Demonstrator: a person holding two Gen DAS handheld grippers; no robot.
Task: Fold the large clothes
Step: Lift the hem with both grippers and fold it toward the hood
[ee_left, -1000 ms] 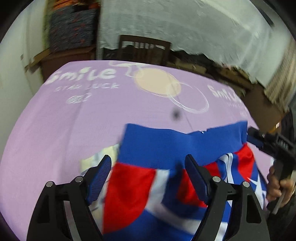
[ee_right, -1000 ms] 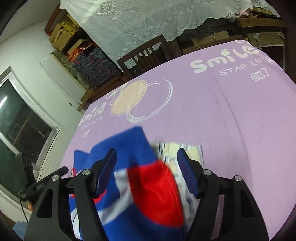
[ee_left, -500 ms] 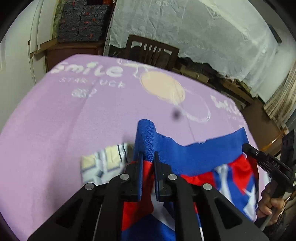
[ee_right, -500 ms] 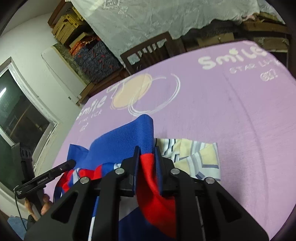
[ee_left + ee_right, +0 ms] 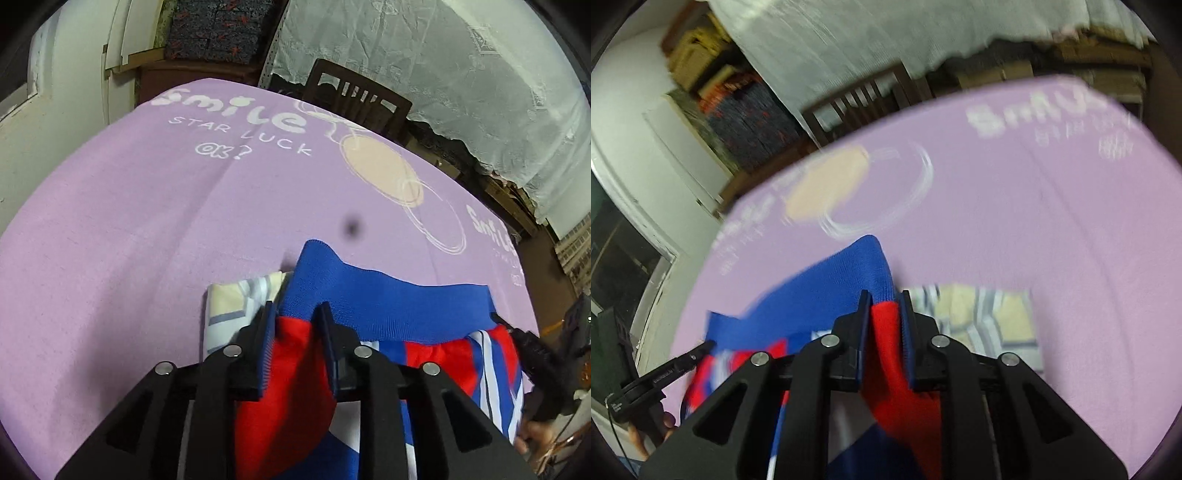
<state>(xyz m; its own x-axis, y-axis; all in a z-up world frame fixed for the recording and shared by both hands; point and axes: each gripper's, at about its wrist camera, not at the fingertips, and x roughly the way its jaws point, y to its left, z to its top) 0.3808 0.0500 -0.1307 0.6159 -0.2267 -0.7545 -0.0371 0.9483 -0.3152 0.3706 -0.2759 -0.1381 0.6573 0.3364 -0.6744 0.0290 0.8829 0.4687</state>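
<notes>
Purple tablecloth (image 5: 147,229), garment's (image 5: 388,306) waistband crosswise.

Garments (image 5: 388,302) on lilac tablecloth (image 5: 129,229)

White lettering on the lilac tablecloth (image 5: 155,236) over the table reads "Smile", then "STAR LUCK", then "ok?" beneath it. Near the cloth's right edge a second print begins "Smil", the rest cut off. In the right wrist view the same wording is too blurred to read, though it is probably "Smile" again.
</notes>
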